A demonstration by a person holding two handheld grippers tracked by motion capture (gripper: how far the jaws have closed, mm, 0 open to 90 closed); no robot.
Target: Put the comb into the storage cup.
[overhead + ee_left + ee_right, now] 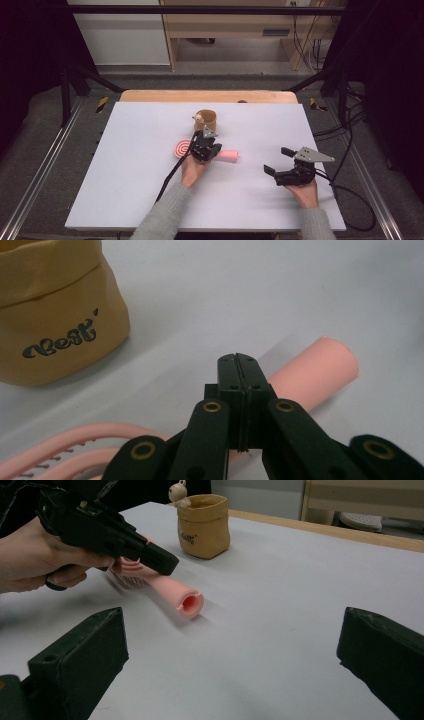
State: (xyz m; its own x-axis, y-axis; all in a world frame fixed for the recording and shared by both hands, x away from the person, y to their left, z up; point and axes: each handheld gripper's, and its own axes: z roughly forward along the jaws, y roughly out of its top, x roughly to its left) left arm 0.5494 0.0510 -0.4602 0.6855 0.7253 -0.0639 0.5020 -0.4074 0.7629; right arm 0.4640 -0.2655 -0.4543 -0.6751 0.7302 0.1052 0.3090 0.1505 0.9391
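From above, our right gripper (pixel 274 161) rests wide open near the table's (pixel 125 165) front edge. Our left gripper's (pixel 238 362) 2 jaws press together, empty, over the pink brush (pixel 315 370) beside the yellow pouch (pixel 55 325). Right gripper view: brush handle (pixel 186 600) lies flat.

Left gripper (pixel 206 145) mid-table, jaws pressed fully together, tips angled down toward the surface; left hand (pixel 192 170) wrapped around its grip. Right gripper (pixel 279 161) near the right edge, jaws spread wide, pointing left, held level.
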